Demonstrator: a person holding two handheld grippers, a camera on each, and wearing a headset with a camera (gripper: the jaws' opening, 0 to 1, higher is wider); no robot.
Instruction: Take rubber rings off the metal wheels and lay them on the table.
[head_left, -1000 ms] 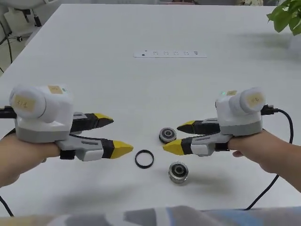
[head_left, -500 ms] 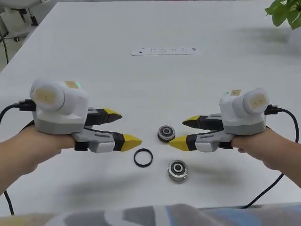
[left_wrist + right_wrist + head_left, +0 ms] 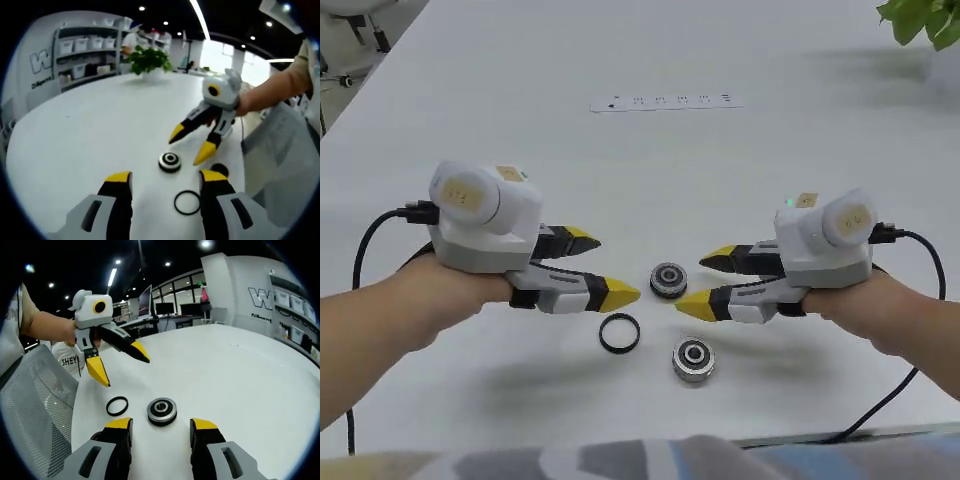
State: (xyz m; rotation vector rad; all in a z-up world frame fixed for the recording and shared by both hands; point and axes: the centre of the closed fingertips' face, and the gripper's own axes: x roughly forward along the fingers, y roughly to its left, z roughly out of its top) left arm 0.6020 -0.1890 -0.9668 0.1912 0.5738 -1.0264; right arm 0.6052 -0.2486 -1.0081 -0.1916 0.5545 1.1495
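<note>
The left gripper (image 3: 615, 267), jaws spread and empty, has moved in beside the loose rubber ring (image 3: 620, 333) on the table (image 3: 520, 150). Between both grippers sits the dark-rimmed wheel (image 3: 668, 280), probably still ringed; the nearer wheel (image 3: 693, 359) looks bare. The right gripper (image 3: 691, 283), also spread and empty, flanks it, so a two-sided grab seems next.

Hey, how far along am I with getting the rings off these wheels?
One ring lies loose on the table, and the near wheel looks bare: that one seems done. The left tool and right tool are open and empty, flanking the far wheel. Its rim looks dark, so its ring is likely left.
</note>
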